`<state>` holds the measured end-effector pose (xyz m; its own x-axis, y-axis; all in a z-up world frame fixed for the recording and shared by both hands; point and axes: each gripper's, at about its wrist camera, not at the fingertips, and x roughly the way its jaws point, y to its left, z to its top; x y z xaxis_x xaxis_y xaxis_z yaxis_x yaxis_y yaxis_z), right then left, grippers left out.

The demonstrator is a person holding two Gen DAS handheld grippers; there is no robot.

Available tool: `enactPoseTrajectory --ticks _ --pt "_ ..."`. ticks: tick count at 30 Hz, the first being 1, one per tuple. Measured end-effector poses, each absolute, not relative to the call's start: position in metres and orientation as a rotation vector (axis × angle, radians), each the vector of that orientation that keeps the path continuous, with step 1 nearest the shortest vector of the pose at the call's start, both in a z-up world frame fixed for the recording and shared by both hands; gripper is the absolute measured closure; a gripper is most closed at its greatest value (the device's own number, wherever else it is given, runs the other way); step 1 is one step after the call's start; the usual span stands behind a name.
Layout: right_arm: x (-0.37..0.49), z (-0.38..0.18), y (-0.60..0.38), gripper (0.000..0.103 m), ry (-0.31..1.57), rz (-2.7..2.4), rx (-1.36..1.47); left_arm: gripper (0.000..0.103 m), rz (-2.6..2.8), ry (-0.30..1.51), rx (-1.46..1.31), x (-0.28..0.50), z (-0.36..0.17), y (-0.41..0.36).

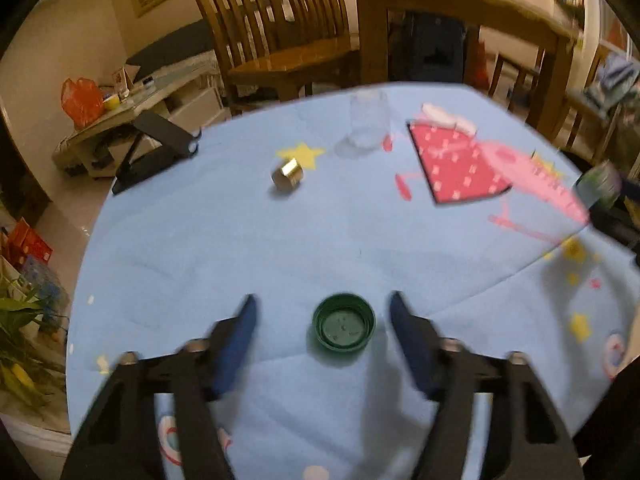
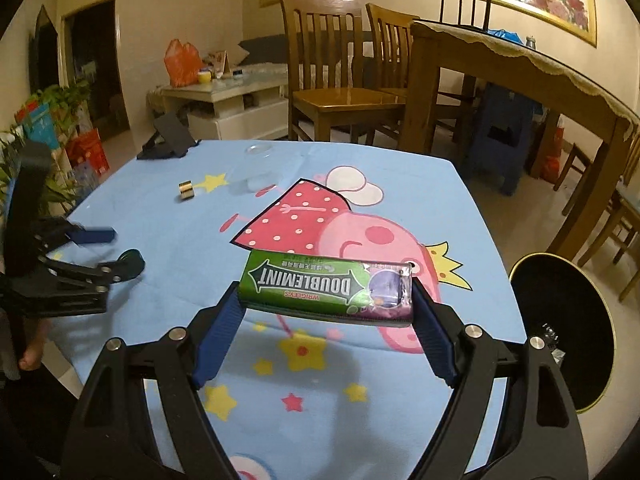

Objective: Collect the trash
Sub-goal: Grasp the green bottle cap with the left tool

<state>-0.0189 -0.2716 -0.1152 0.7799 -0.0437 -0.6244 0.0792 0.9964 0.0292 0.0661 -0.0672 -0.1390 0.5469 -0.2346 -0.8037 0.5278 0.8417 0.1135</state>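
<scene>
Green cap point(image 1: 343, 327) between wide left hand-held gripper point(image 1: 322, 307); right hand-held gripper point(image 2: 325, 293) clamping gum pack point(image 2: 326, 283).

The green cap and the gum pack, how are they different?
The green cap is round and lies open side up on the blue cloth; the gum pack is a long box, lifted off the cloth. The cap sits loose between the open left tool; the right tool squeezes the pack at both ends. Both are green.

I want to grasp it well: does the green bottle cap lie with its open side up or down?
Open side up. The green cap shows its hollow inside and rim, between the open left gripper fingers.
</scene>
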Motion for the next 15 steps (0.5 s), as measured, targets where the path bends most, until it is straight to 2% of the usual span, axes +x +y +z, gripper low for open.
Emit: enactPoseTrajectory --ticks 3,5,6,15 --pt "-0.023 -0.113 -0.280 0.023 0.656 -0.050 0.107 0.054 -0.459 0.874 0.350 0.064 -0.144 -0.066" --pt "-0.026 -0.109 -0.284 0.023 0.639 -0.036 0.136 0.069 -0.483 0.881 0.321 0.062 -0.146 -0.065" --pt "-0.028 -0.107 -0.286 0.023 0.630 -0.027 0.148 0.073 -0.483 0.881 0.316 0.060 -0.144 -0.063" --pt "-0.045 -0.094 -0.288 0.023 0.573 0.002 0.187 0.073 -0.266 0.836 0.366 0.050 -0.142 -0.091"
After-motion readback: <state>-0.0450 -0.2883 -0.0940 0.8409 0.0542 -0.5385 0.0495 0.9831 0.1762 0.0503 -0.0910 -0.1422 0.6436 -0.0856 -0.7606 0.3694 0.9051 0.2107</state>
